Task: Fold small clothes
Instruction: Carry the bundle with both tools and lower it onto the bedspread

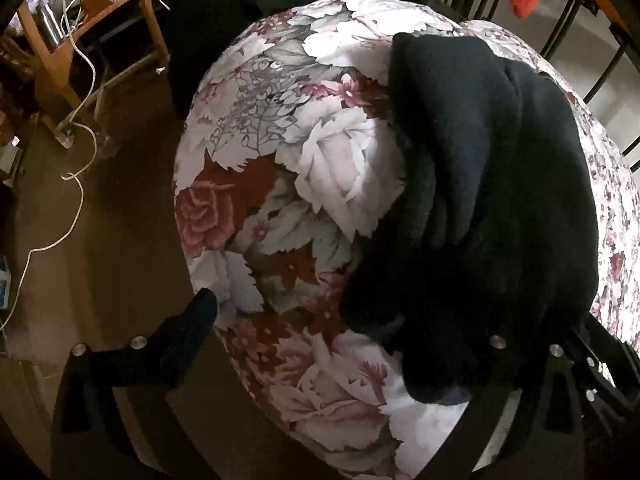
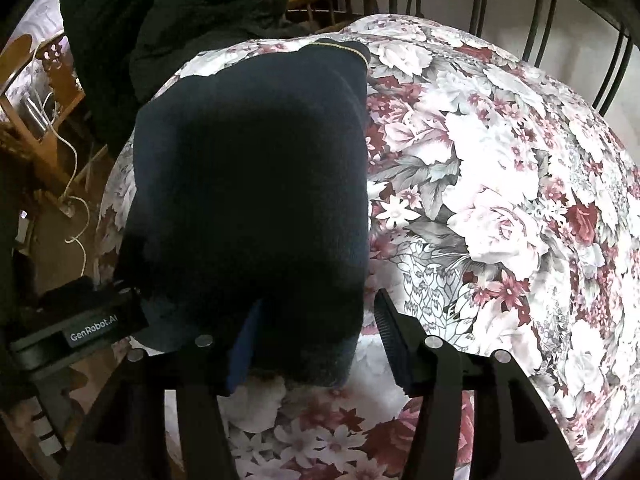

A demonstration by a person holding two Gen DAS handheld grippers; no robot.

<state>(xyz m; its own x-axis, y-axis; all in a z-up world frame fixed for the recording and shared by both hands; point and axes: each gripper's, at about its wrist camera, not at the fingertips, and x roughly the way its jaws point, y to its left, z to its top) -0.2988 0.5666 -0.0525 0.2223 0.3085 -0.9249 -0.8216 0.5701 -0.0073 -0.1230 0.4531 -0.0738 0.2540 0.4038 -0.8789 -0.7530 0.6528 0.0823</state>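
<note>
Counter [image 2: 500,184]: floral cloth, bearing a folded dark navy garment [image 2: 248,200]. Wooden chair [image 1: 92,52], white cable [image 1: 80,184] on brown floor. Left gripper [image 1: 352,344]: spread wide, empty. Right gripper [image 2: 316,336]: parted, garment edge between, not pinched.

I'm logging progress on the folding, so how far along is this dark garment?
Done: the dark garment lies on the floral cloth as a compact, layered bundle, so it looks largely folded. In hand: nothing is gripped; the left gripper has its jaws wide apart, and the right gripper stands open around the bundle's near edge. Left: perhaps tidying the bunched folds; no other small clothes are identifiable.
</note>
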